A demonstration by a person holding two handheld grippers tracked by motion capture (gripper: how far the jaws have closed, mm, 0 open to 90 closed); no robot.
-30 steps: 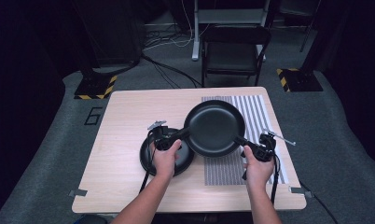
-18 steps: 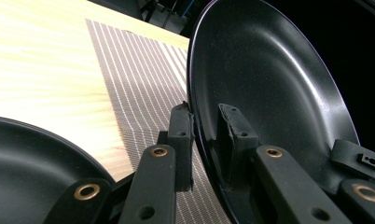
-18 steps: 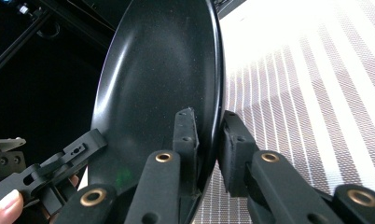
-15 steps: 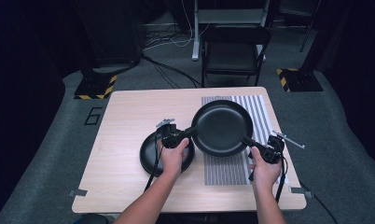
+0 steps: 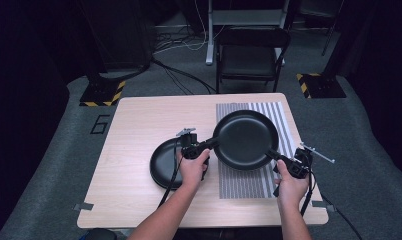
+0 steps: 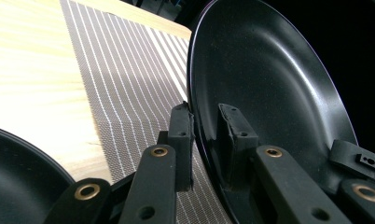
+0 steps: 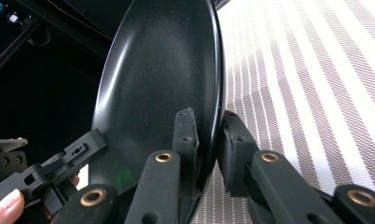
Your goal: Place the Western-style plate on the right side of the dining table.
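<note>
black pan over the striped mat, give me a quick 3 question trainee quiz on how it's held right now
1. True or false: the large round black pan is gripped on its rim by both the left tool and the right tool.
2. What lies under the pan? A) bare wooden table B) grey and white striped woven mat C) dark folding chair
3. Fill in: the smaller round black dish sits on the pale wooden table, by the person's ______ hand.

Key: 1 true; 2 B; 3 left
</note>
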